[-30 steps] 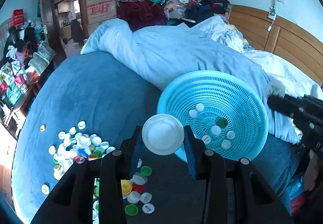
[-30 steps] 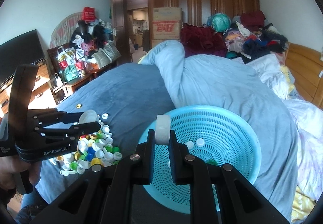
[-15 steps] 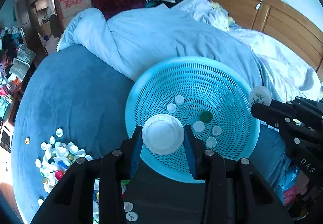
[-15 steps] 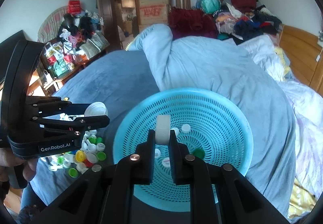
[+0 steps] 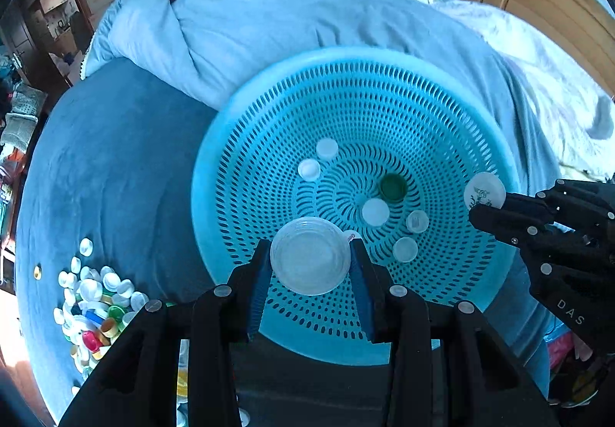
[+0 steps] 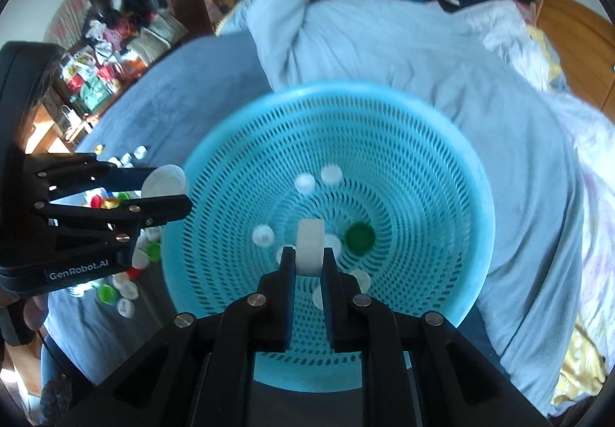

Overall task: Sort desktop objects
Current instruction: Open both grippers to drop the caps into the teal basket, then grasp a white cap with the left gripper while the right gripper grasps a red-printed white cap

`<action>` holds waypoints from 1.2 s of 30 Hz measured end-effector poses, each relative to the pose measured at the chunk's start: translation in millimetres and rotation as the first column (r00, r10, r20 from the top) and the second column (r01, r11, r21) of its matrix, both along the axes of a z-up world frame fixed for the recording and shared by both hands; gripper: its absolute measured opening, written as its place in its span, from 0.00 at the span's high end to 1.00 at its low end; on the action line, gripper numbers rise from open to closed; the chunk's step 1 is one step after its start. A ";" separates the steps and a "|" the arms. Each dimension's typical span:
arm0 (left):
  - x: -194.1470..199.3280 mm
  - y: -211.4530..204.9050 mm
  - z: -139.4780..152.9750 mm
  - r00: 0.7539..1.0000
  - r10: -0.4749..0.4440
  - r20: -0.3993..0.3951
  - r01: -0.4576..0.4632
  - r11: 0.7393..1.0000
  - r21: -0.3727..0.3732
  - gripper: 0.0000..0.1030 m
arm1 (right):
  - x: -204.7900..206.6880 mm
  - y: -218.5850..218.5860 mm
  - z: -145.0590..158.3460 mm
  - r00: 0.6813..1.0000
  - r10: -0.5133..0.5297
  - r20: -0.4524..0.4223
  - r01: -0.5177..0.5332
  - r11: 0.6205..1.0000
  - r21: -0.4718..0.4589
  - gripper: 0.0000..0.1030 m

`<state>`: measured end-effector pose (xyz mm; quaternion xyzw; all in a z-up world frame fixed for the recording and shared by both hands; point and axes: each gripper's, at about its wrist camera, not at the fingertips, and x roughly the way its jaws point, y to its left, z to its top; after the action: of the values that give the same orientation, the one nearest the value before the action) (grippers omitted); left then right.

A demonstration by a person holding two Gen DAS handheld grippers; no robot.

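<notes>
The left claw [image 5: 310, 258] is clamped on a wide white lid [image 5: 309, 255], gripped across its rim with the flat face toward the camera. The right claw [image 6: 309, 258] is clamped on a smaller white cap [image 6: 309, 245], held on edge by its two flat faces, ribbed side showing.

Both look like thin moulded plastic: very light, stiff, and smooth enough to slip or pop out of a pinch. The rim-to-rim hold suits the lid; the cap sits well between the pads as held.

In the left view the lid hangs at lower centre of the frame, over the near inner slope of the blue basket [image 5: 238, 142]. In the right view the cap hangs at centre frame, over the basket's middle, where several white caps and a green cap [image 6: 359, 235] already lie. I judge both will drop inside when let go. More caps lie in a pile [image 5: 96, 304] on the bed [image 5: 107, 173], lower left in the left view.
</notes>
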<state>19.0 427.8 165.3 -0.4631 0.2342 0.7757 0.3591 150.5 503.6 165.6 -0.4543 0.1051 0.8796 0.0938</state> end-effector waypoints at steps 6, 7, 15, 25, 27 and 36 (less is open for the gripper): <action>-1.4 8.5 -21.6 0.999 -0.001 0.034 0.002 0.999 -0.034 0.67 | 1.2 6.7 -21.2 0.999 -0.011 0.035 0.012 1.000 -0.021 0.87; -1.4 9.4 -24.5 0.999 0.000 0.039 0.002 0.999 -0.038 0.67 | 2.0 8.2 -24.0 0.999 -0.013 0.038 0.014 1.000 -0.024 0.87; 1.7 17.0 -37.9 0.998 -0.010 0.054 0.013 0.998 -0.056 0.67 | 0.2 10.4 -31.7 0.999 -0.015 0.045 0.016 1.000 -0.025 0.87; 3.5 10.9 -28.7 0.999 0.026 -0.043 -0.027 0.999 -0.026 0.29 | 5.4 4.4 -22.0 1.000 -0.022 -0.016 0.022 1.000 0.015 0.43; 5.0 5.0 -23.9 0.998 0.034 -0.046 -0.035 0.999 -0.009 0.29 | 7.2 0.3 -16.7 0.999 -0.018 -0.028 0.019 0.999 0.037 0.39; 31.0 -62.3 9.1 0.978 0.037 -0.207 -0.013 0.993 0.114 0.29 | 29.8 -38.0 17.6 0.981 0.029 -0.193 -0.022 0.999 0.040 0.39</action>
<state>50.0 365.5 174.3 -0.3613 0.2208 0.8363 0.3484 180.3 465.6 183.1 -0.3660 0.0913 0.9226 0.0806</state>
